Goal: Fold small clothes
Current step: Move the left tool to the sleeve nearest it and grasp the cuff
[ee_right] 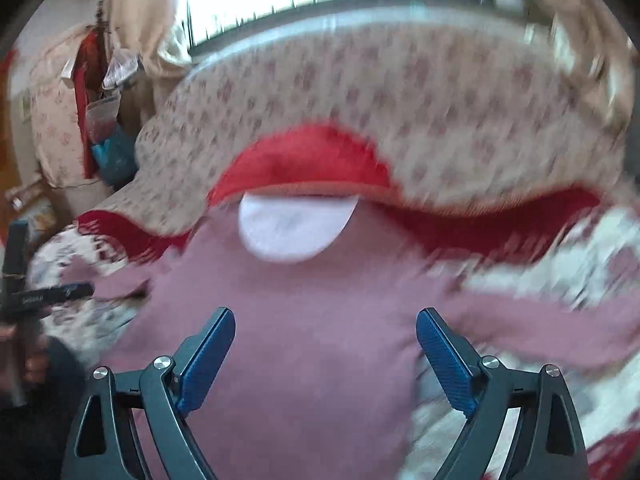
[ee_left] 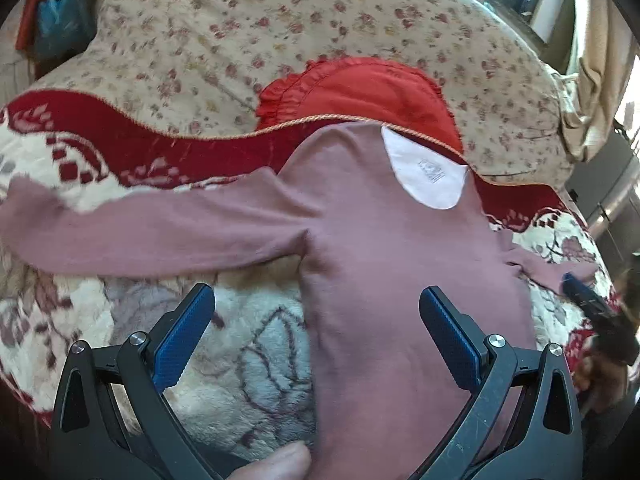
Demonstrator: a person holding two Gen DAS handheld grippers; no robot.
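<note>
Shirt [ee_left: 380,248], mauve knit, long-sleeved, flat

The right wrist view is smeared throughout, so the print on the floral quilt [ee_right: 420,92] and the label inside the shirt [ee_right: 296,344] collar cannot be read. In the left wrist view the shirt's hem runs off the bottom edge, its left sleeve off the left edge. The red pillow [ee_left: 360,92] lies half hidden behind the shirt and the blanket [ee_left: 248,344]. The right gripper [ee_left: 592,300] shows only as a dark sliver at the right rim.
</note>
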